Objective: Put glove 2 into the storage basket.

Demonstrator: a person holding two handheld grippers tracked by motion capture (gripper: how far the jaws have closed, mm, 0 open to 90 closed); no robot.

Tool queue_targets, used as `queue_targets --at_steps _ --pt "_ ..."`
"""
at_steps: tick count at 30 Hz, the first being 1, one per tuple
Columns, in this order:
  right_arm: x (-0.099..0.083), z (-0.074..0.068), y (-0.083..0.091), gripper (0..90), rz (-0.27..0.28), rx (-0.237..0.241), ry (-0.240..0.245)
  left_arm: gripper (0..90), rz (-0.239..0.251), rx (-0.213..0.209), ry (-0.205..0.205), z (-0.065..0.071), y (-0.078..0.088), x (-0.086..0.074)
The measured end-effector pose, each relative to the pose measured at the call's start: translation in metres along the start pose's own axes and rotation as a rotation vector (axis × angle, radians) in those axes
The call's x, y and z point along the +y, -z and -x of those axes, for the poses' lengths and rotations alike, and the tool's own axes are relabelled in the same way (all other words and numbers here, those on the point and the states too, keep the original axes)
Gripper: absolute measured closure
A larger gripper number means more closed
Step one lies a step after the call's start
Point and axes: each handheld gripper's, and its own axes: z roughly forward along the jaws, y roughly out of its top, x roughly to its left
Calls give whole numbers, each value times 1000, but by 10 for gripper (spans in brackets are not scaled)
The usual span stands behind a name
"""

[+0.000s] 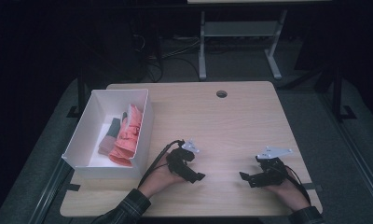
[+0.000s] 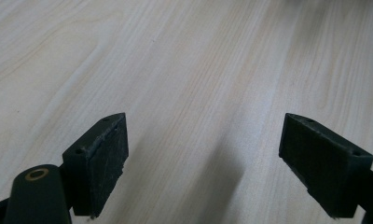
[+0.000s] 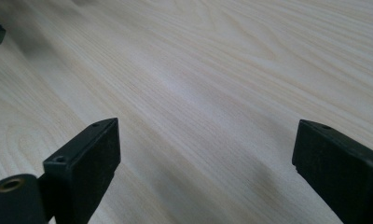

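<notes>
On a light wooden table [image 1: 222, 126], a person's two hands rest near the front edge, each holding a black gripper. My left gripper [image 1: 197, 177] lies near the front middle, pointing right; its jaws stand wide open over bare wood [image 2: 203, 154]. My right gripper [image 1: 246, 178] lies at the front right, pointing left toward the other, and is open too with nothing between its fingers [image 3: 205, 168]. A white box [image 1: 93, 119] at the table's left holds folded pink cloths [image 1: 127, 135] and a grey-green one [image 1: 111, 130].
A round cable hole [image 1: 221, 94] sits near the table's far edge. Behind the table, a grey table frame [image 1: 238, 32] and cables stand on the dark floor. Black cables trail from both grippers over the front edge.
</notes>
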Motion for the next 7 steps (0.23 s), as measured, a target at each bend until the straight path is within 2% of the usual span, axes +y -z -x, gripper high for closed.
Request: queue_targets --at_steps 7 --pt "0 -1 0 75 -2 1 -6 153 18 -5 11 1 0 0"
